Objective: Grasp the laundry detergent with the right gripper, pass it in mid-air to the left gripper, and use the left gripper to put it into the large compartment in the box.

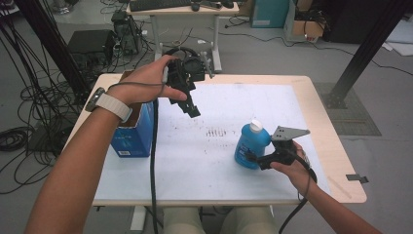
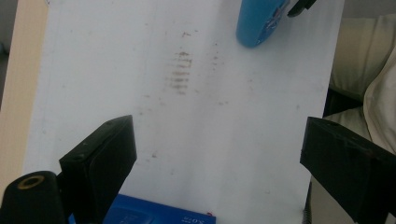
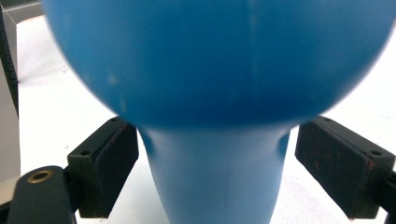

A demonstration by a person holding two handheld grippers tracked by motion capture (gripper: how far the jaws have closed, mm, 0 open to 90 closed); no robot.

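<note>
High view: a blue bottle (image 1: pixel 251 145) with a white cap stands on the white tabletop (image 1: pixel 214 165), right of centre in the frame. The right gripper (image 1: pixel 252 157), held in the person's right hand (image 1: pixel 291 163), reaches it from the right, its jaws set about the lower body of the bottle. Right gripper view: the bottle (image 3: pixel 215 93) sits between the two jaws, its narrower part centred in the lower half of the frame; a sliver of white shows between each pad and the blue wall, so the jaws flank the bottle without pressing on it. Left gripper (image 1: pixel 191 108): held raised in the left hand (image 1: pixel 146 83) at upper centre left, jaws tilted downward, spread apart and empty. Left gripper view: the bottle lies at the upper edge, well apart from these jaws. A blue box (image 1: pixel 132 136) stands at the left edge of the tabletop, below the left hand.
</note>
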